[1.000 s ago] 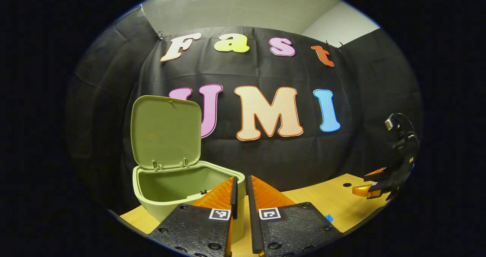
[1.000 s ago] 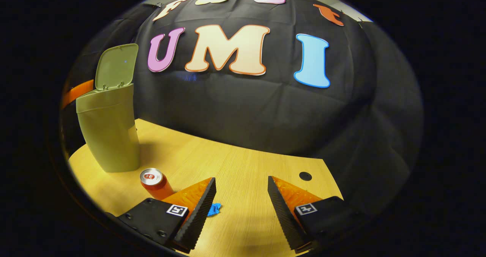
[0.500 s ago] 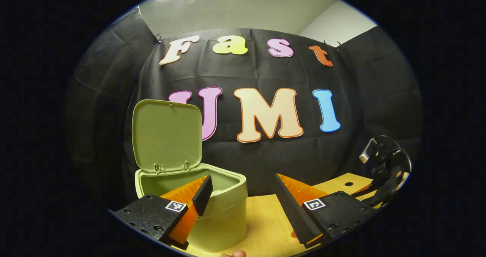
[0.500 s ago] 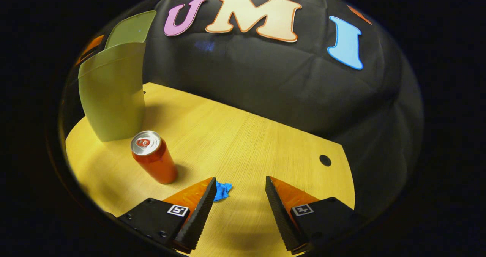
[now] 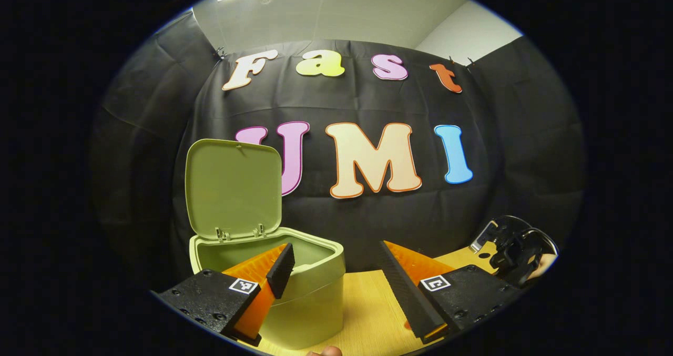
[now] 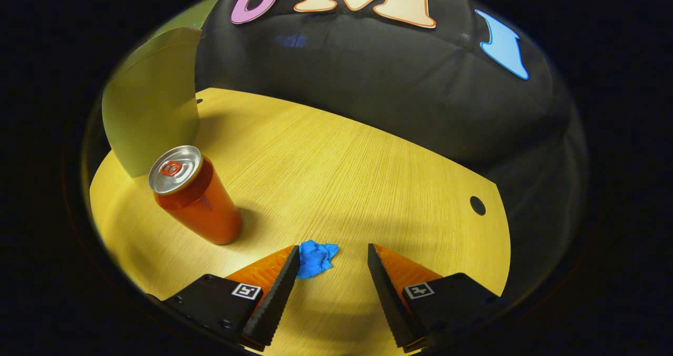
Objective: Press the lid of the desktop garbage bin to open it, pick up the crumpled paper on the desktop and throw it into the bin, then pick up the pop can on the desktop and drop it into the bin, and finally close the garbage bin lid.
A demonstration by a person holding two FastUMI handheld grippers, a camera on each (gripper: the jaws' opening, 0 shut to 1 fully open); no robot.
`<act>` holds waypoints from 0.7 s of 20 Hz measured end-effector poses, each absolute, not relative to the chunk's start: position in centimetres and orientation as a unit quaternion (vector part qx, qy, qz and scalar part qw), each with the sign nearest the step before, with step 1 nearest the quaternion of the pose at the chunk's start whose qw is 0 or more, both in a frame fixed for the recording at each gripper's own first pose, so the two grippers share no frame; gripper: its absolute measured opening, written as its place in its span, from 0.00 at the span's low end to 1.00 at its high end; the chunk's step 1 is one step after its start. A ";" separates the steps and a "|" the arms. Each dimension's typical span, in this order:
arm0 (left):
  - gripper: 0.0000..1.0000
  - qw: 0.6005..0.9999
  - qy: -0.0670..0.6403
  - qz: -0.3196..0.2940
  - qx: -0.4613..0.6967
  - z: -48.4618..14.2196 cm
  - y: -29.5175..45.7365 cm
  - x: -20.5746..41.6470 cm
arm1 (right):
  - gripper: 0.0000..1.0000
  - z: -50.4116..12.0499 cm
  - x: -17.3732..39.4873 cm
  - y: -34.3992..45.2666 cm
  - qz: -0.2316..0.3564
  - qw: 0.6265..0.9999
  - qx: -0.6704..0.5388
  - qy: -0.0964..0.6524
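A green desktop bin [image 5: 310,298] stands open, its lid [image 5: 234,187] tipped up at the back. My left gripper [image 5: 336,261] is open just in front of the bin's rim, its left finger over the opening. In the right gripper view the bin [image 6: 150,103] stands at the far left and an upright red pop can [image 6: 197,203] is in front of it. A small blue crumpled paper [image 6: 315,257] lies on the wooden desktop [image 6: 342,177]. My right gripper [image 6: 331,264] is open, low over the desk, with the paper just ahead of its left fingertip.
The black cloth wall closes off the back of the desk. A round cable hole [image 6: 477,205] sits near the desk's right edge. In the left gripper view the other gripper [image 5: 512,251] and a hand holding it are low at the far right.
My left gripper went from shut to open beside the bin's rim. My right gripper dropped and tilted down toward the blue paper, so the can and paper loom larger.
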State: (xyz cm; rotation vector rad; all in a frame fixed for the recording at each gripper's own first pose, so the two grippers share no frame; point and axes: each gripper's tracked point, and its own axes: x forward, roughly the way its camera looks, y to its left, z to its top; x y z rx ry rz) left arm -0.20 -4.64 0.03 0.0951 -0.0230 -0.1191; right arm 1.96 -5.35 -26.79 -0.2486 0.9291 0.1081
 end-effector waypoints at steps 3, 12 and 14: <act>0.96 0.997 -0.012 -0.056 0.048 0.1 -4.4 -0.1 | 0.83 -27.6 2.1 -5.1 0.055 0.880 -0.116 0.457; 0.95 0.997 -0.010 -0.052 0.049 -0.1 -4.1 0.1 | 0.70 -28.6 1.8 -4.7 0.057 0.873 -0.101 0.474; 0.96 0.997 -0.008 -0.050 0.050 -0.2 -4.0 0.3 | 0.66 -28.8 1.6 -4.2 0.063 0.870 -0.096 0.479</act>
